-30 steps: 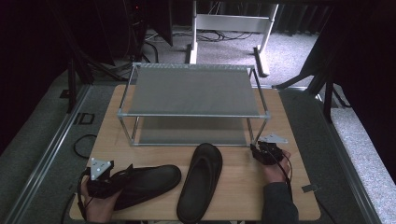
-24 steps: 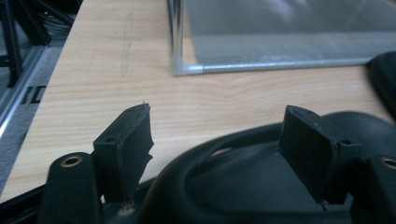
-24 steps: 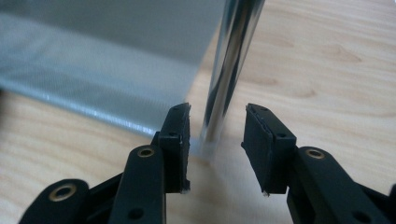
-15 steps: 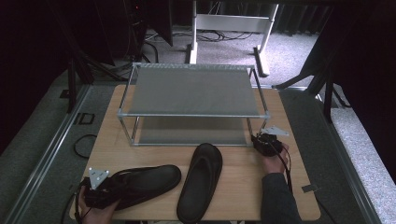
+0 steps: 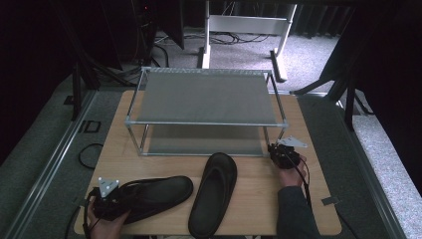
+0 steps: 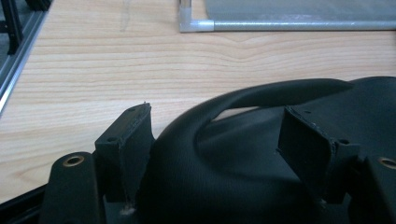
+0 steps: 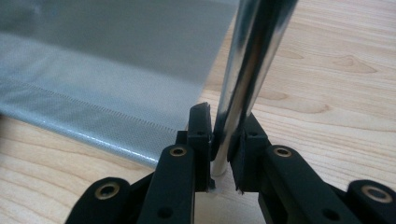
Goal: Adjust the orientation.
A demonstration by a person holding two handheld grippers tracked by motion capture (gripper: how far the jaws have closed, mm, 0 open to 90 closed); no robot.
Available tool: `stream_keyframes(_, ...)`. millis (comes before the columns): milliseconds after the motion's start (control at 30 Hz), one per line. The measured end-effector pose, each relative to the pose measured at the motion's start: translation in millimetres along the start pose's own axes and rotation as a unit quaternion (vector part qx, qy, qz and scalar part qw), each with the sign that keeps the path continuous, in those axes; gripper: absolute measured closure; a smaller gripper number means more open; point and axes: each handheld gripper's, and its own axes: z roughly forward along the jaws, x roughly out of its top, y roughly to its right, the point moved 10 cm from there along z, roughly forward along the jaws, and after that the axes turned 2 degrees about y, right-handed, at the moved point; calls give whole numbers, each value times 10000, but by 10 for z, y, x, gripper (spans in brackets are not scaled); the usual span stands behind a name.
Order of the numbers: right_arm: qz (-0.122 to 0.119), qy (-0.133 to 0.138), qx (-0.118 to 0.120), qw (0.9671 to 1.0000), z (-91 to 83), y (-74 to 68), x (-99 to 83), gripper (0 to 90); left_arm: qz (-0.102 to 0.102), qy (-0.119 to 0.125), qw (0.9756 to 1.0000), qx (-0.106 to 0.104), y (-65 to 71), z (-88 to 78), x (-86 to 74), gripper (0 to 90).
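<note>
While the right hand-held gripper [image 5: 282, 155] is sitting at the 4 o'clock corner of the shoe rack [image 5: 206, 97], its jaws, which have just been closing, are clamping tight around the rack's chrome front leg [image 7: 243, 79] low down, just above the counter [image 5: 259, 199]; the right gripper view is showing both pads pressing on the tube, with the grey mesh lower shelf [image 7: 107, 70] running off toward 10 o'clock. The left hand-held gripper [image 5: 110, 201] is resting at the counter's 7 o'clock corner, at the heel end of the left black shoe [image 5: 157, 191], which is lying on its side, pointing toward 3 o'clock. In the left gripper view the jaws are standing spread, straddling the shoe's heel and collar [image 6: 243, 154]; they have just been closing a little, and whether the pads are actually pressing on it I cannot tell. The second black shoe [image 5: 214, 194] is lying sole-down at 6 o'clock, toe toward the rack, just beside the first one's toe and free of both grippers.
</note>
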Motion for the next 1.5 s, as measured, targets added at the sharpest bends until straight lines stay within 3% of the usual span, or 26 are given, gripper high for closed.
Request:
stream_keyframes(133, 16, 23, 11, 10000, -9, -2, -7, 800, 32, -65, 9997, -237, 70, 119, 54, 325)
stream_keyframes(267, 33, 48, 14, 10000, -16, -5, -12, 801, 391, -66, 9989, -242, 181, 235, 159, 337)
stream_keyframes(467, 55, 72, 27, 10000, -19, -5, -15, 803, 695, -35, 9968, -399, 342, 435, 325, 352)
stream_keyframes(867, 76, 97, 42, 9999, -19, -5, -18, 804, 1059, 100, 9926, -593, 751, 794, 600, 375)
stream_keyframes(1100, 83, 120, 45, 9999, -20, -7, -20, 804, 1249, 236, 9893, -711, 1032, 963, 738, 434)
stream_keyframes(1167, 73, 119, 42, 9999, -20, -7, -20, 804, 1262, 231, 9893, -692, 1066, 998, 763, 435)
stream_keyframes(1367, 42, 133, 46, 9999, -21, -8, -22, 802, 854, 261, 9954, -337, 1023, 932, 716, 313)
stream_keyframes(1500, 27, 133, 41, 9999, -23, -10, -25, 799, 810, 244, 9959, -306, 1004, 867, 645, 278)
